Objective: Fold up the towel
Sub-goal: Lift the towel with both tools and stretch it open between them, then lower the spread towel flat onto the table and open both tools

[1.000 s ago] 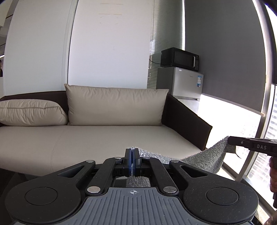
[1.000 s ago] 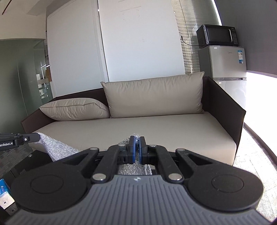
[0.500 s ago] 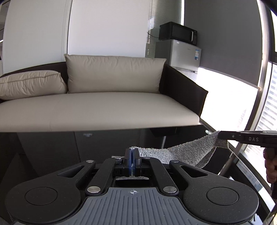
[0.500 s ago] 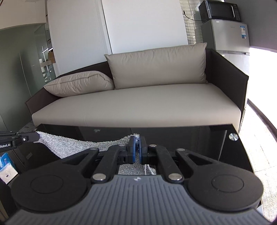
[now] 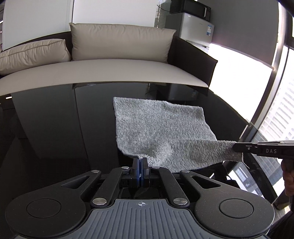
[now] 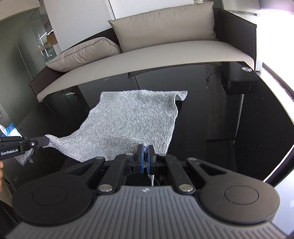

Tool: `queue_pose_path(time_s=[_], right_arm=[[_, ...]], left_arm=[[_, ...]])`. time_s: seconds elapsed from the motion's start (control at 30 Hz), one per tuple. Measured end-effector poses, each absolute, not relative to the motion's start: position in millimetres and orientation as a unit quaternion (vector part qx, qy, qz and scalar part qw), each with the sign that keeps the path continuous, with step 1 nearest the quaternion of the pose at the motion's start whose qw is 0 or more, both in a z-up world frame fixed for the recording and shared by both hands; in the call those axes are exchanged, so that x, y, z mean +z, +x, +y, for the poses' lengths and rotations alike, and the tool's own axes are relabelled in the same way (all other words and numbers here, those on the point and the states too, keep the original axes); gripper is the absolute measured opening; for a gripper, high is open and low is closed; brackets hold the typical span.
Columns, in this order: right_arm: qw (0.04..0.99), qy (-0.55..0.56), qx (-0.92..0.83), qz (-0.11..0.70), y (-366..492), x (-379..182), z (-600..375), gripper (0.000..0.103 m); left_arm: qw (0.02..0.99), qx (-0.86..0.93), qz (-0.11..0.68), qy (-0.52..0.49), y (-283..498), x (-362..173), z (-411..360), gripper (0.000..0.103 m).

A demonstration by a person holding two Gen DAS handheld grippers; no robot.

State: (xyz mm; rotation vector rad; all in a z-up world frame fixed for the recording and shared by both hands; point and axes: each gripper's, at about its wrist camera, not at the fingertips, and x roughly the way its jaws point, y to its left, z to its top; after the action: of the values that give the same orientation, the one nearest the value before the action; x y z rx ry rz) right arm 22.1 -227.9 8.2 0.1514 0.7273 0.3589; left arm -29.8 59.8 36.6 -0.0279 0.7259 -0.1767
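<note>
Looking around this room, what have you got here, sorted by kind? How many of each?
Towels: 1, grey towel
Grippers: 2, left gripper and right gripper
Tables: 1, black glass table
Sofas: 1, sofa
Cushions: 2, and
Fridges: 1, fridge
Microwaves: 1, microwave
Total: 9

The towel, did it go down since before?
Yes. The towel came down: earlier it hung level with the sofa seat, now its far end lies on the black table.

White letters "DAS" stand on the side of the black right gripper at the left wrist view's right edge. White "GenRobot.AI" stands on the black left gripper at the right wrist view's left edge. The label on the silver fridge is too small to read.
</note>
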Motion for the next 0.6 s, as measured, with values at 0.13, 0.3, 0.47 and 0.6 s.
queue_pose_path(time_s=[0.13,0.3,0.47,0.6], right_arm=[[0.914,0.069,0.165,0.364,9.8,-0.9,-235.4,0.004],[0.915,0.067,0.154,0.367,-3.9,-2.9,-242.6,0.004],[0.912,0.056,0.147,0.38,-12.7,-10.0,-246.0,0.004],[0.911,0.064,0.142,0.382,-12.9,-10.5,-249.4,0.004]], left_arm=[[0.928,-0.088,0.36,-0.016,-45.8,29.1,61.6,0.002],[0.925,-0.087,0.371,-0.015,-59.0,20.9,64.5,0.002],[0.921,-0.09,0.379,-0.013,-67.5,15.7,65.2,0.002],[0.92,-0.083,0.382,-0.013,-67.1,15.0,69.7,0.002]])
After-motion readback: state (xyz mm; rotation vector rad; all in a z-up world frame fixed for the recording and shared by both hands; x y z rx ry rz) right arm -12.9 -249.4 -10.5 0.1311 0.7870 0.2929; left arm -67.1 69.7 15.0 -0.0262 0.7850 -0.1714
